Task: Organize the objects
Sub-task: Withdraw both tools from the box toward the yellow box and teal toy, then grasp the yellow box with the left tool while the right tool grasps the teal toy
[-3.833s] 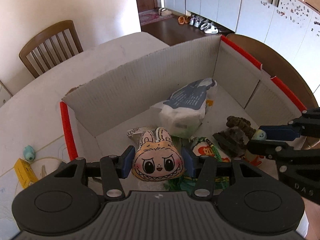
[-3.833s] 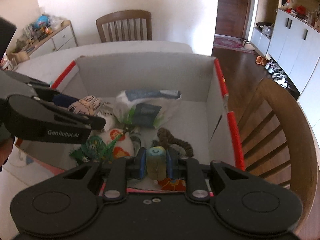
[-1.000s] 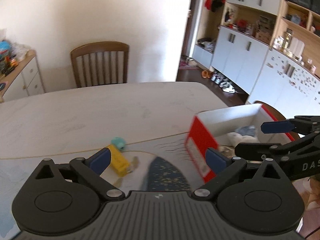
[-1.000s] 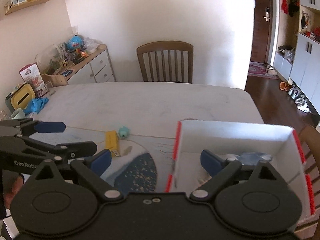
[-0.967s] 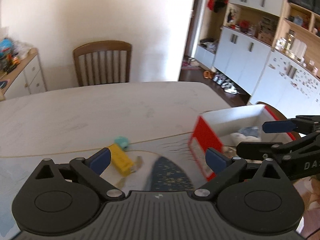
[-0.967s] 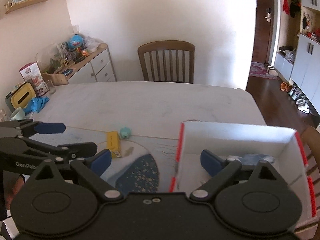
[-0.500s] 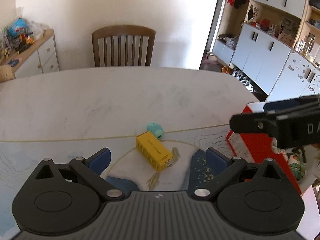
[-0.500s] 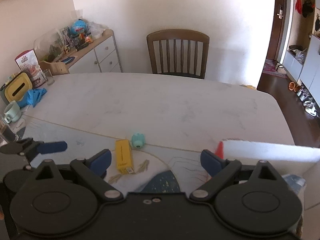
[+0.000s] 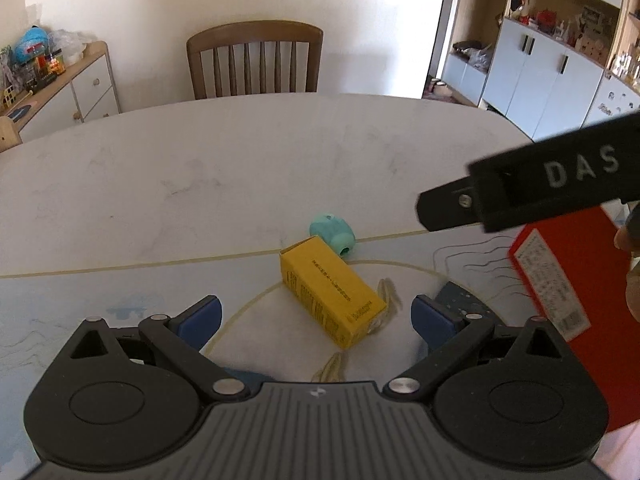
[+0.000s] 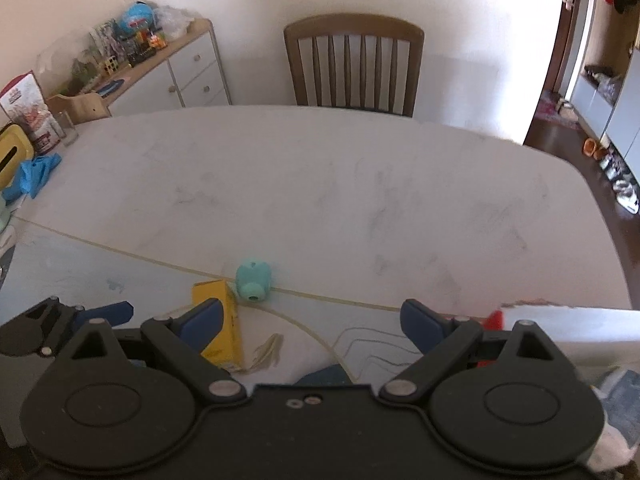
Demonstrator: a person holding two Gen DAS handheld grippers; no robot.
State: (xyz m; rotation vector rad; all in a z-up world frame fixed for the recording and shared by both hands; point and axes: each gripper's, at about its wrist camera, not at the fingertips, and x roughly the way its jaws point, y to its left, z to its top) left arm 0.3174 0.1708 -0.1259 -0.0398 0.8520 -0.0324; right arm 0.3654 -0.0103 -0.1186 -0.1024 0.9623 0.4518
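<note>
A yellow carton [image 9: 332, 292] lies on the table mat, with a small teal toy [image 9: 333, 233] just behind it. My left gripper [image 9: 316, 318] is open and empty, its jaws either side of the carton, a little short of it. My right gripper [image 10: 310, 322] is open and empty, above the mat, with the teal toy [image 10: 253, 278] and the carton [image 10: 224, 328] ahead to its left. The right gripper's arm shows in the left wrist view [image 9: 532, 188]. The red-and-white cardboard box [image 9: 560, 300] stands at the right; its rim also shows in the right wrist view [image 10: 560, 320].
A wooden chair [image 9: 256, 60] stands at the table's far side. A sideboard [image 10: 168, 68] with toys is at the back left. A blue cloth [image 10: 34, 176] and a yellow container [image 10: 14, 154] lie at the table's left edge. Cabinets [image 9: 540, 68] line the right wall.
Both grippers have left the box, opened and released the bunny toy and the small figure. They swung left and closer to the yellow carton and teal toy.
</note>
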